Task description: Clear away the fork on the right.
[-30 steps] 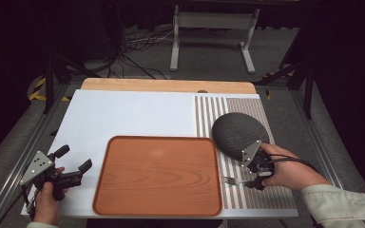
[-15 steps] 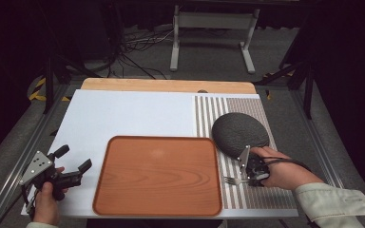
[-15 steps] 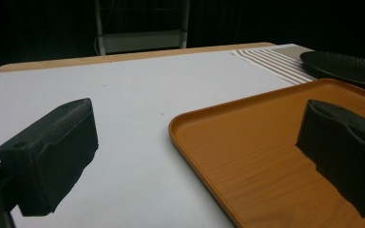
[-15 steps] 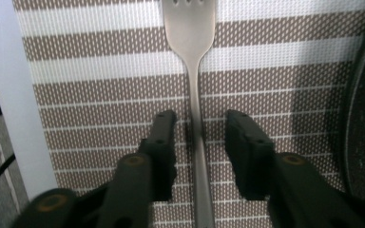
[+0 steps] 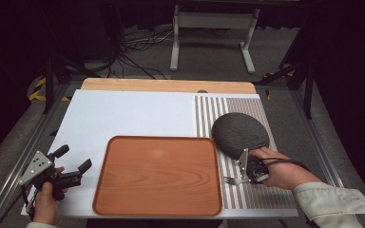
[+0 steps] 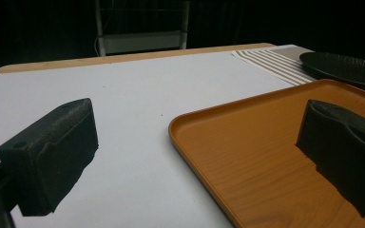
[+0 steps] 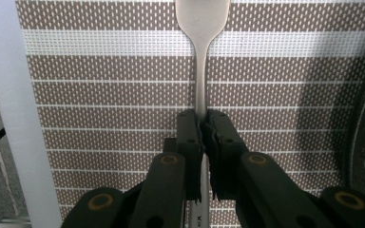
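Fork point(image 7: 200, 71) lies on the striped placemat point(image 5: 261, 194), between wooden tray point(image 5: 157, 175) and dark plate point(image 5: 240, 133). Right claw point(image 7: 203, 124) has just closed, pinching its thin handle mid-length (stiff, light, probably slippery metal). Left claw point(image 5: 71, 161) spread, idle over the surface point(image 5: 123, 114).

The high view is looking forward and down over the worktop point(image 5: 123, 114). The left gripper view is skimming low toward the tray point(image 6: 266, 156), shared with it; the right is hovering close over the mat point(image 7: 100, 95).
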Tool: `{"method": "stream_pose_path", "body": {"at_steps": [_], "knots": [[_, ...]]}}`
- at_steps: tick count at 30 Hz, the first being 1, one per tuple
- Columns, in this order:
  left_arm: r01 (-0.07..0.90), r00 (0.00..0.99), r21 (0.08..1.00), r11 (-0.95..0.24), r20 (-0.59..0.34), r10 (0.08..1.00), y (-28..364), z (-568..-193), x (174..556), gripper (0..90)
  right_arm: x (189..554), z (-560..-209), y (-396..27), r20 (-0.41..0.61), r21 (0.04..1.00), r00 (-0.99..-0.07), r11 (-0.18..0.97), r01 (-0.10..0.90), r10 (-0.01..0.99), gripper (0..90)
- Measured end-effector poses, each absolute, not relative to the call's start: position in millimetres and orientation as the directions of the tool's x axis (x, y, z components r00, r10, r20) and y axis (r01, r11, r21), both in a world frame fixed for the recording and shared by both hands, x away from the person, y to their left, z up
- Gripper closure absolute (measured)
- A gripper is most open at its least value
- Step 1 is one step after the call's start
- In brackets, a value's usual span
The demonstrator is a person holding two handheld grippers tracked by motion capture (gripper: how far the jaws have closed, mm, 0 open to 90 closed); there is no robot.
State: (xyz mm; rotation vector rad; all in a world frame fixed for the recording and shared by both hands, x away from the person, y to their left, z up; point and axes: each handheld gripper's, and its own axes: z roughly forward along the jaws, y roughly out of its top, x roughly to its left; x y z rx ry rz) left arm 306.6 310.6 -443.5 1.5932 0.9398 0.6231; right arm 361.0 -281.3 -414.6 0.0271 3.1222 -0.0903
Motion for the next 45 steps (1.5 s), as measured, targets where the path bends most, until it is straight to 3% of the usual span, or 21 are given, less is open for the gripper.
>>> {"method": "stream_pose_path", "body": {"at_steps": [15, 45], "knots": [[0.242, 0.541, 0.969, -0.055, -0.088, 0.836, 310.7, -442.8, 306.3, 0.7, 360.6, -402.1, -281.0, -0.032, -0.026, -0.997, 0.997, 0.066, 0.065, 85.2], [0.243, 0.543, 0.968, -0.056, -0.088, 0.835, 311.9, -442.8, 306.8, 0.7, 369.5, -324.0, -265.5, -0.146, 0.232, -0.967, 0.958, 0.171, 0.208, 85.2]]}}
